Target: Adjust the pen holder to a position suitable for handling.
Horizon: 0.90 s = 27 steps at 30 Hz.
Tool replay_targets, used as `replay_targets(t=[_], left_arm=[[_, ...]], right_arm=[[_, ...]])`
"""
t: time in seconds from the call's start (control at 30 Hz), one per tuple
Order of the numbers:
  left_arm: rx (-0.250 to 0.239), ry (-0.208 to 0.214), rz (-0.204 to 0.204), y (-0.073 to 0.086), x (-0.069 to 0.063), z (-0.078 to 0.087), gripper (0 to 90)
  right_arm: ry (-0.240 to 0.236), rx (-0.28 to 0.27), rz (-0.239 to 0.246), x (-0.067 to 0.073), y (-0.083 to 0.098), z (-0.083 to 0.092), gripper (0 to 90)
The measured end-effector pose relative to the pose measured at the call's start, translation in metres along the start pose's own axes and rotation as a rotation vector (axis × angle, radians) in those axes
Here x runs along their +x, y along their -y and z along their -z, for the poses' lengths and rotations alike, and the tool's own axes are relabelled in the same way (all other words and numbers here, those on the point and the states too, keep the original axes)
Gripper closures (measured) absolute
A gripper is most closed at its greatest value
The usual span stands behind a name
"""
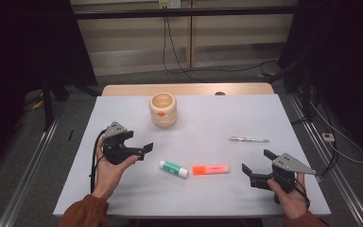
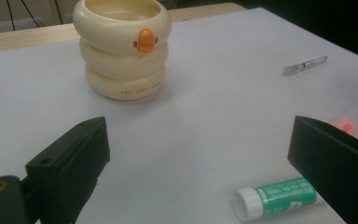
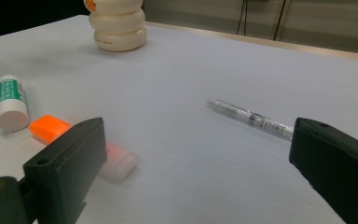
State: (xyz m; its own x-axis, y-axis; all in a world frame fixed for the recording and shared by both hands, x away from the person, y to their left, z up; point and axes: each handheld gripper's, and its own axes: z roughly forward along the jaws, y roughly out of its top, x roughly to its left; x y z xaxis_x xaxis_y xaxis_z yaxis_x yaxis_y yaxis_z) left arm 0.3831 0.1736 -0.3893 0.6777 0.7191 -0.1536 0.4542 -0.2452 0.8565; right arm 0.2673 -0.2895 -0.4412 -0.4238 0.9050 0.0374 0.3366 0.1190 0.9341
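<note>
A cream ringed cup (image 1: 163, 109) (image 2: 122, 46) (image 3: 117, 24) with an orange beak-like mark stands at the table's far middle. Nearer lie a green-and-white glue stick (image 1: 173, 169) (image 2: 275, 197) (image 3: 10, 101), an orange highlighter (image 1: 211, 170) (image 3: 81, 145) and a clear pen (image 1: 249, 139) (image 2: 305, 65) (image 3: 251, 118). My left gripper (image 1: 139, 143) (image 2: 198, 172) is held open left of the glue stick, empty. On the right, my right gripper (image 1: 257, 162) (image 3: 196, 172) is open and empty, just right of the highlighter and below the pen.
The grey-white table top (image 1: 208, 118) has a wooden strip (image 1: 184, 89) along its far edge. Dark stands and cables sit on the floor behind and to both sides. Bare table lies between the cup and the pen.
</note>
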Motion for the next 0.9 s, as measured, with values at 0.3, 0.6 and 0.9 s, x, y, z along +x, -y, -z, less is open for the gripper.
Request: replay_targets(t=[0.3,0.6,0.9], left_arm=[[0.009,0.007,0.005,-0.02,0.01,-0.02,5.2],[0.0,0.006,-0.005,-0.04,0.018,-0.035,6.0],[-0.001,0.008,0.002,-0.059,0.027,-0.052,8.8]], right_arm=[[-0.003,-0.001,0.002,0.0,0.0,0.001,3.6],[-0.007,0.002,0.002,0.0,0.001,0.001,3.6],[-0.008,0.006,0.003,0.0,0.001,0.001,3.6]])
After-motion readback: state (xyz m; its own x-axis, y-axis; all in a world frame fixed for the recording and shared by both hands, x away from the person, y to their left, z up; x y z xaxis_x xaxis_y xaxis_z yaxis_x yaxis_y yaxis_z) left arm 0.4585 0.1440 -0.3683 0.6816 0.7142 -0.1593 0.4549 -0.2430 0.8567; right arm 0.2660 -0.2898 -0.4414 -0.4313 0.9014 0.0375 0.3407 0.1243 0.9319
